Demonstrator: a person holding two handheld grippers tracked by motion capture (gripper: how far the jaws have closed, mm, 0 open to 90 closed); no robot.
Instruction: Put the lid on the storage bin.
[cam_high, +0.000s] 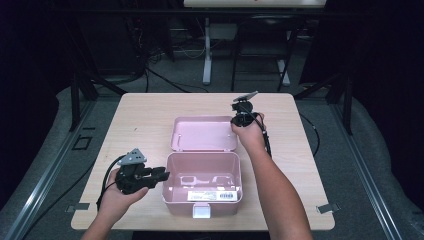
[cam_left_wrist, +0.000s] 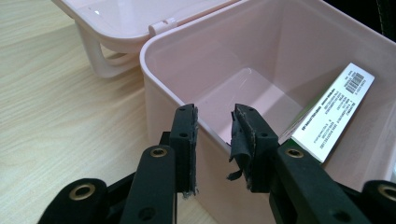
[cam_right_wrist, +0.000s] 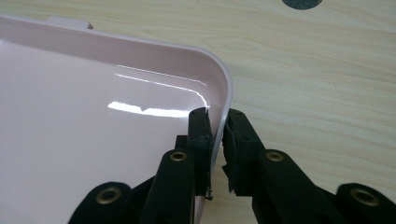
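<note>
A pink plastic box (cam_high: 202, 204) stands open near the table's front, and its lid (cam_high: 202, 134) lies tipped back behind it. A white barcode label (cam_left_wrist: 334, 114) is stuck inside the box. My left gripper (cam_high: 164, 176) is at the box's left wall (cam_left_wrist: 163, 88). It is open, and its jaws (cam_left_wrist: 212, 126) straddle the wall's rim with a gap on each side. My right gripper (cam_high: 238, 123) reaches down to the lid's right edge. In the right gripper view it (cam_right_wrist: 217, 123) is pinched on the lid's rim (cam_right_wrist: 224, 79) just below the rounded corner.
The light wooden table (cam_high: 145, 115) holds just the box. A white latch tab (cam_high: 201, 211) sticks out of the box's front wall near the table's front edge. Black cables trail from both grippers. Dark floor and stands lie beyond the table.
</note>
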